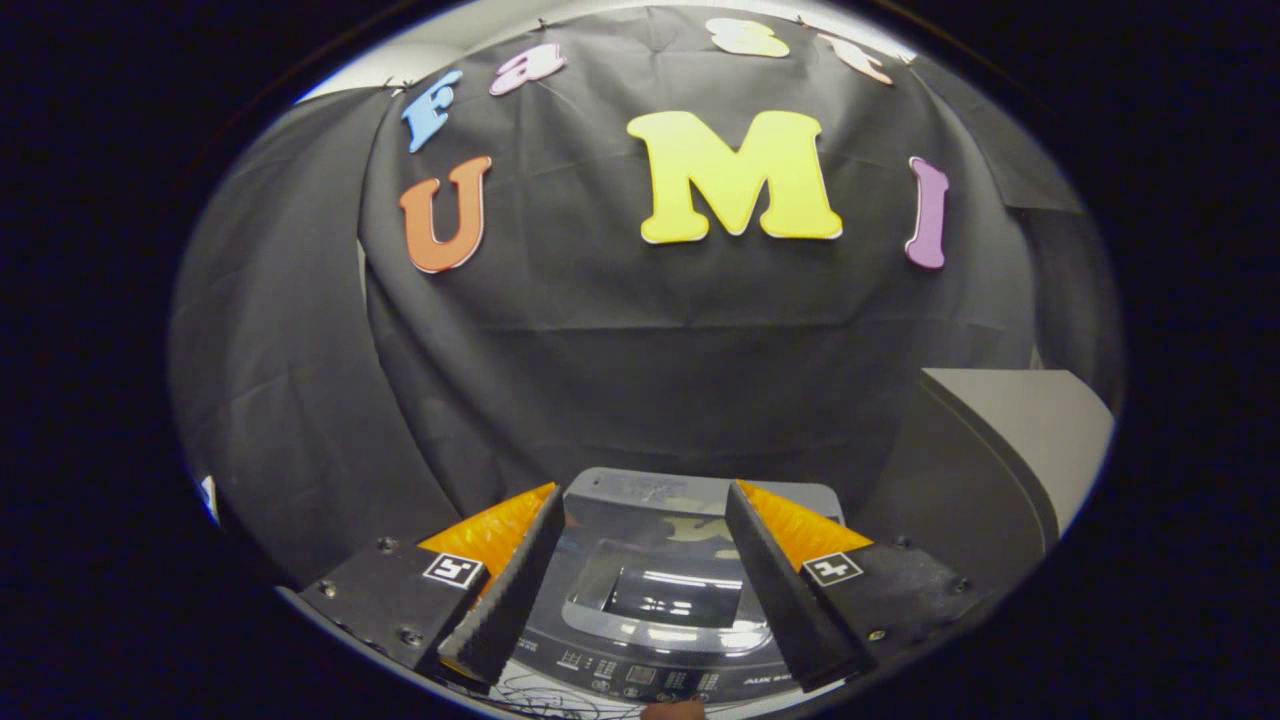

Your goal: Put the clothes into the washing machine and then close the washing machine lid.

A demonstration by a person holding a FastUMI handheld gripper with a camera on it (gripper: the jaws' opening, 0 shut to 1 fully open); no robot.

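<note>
The tool (640, 540) hangs with its fingers spread wide and nothing between them. Directly below and just ahead sits the washing machine (665, 590), seen from above between the two fingers — its lid (670, 585), with a glossy window, lies flat and appears closed. The control panel (650, 682) is on the near edge, so the machine's front faces the tool and its long axis runs straight ahead toward the booth wall. A grey box (1000, 450) stands to the right. No clothes are to be seen here.
</note>
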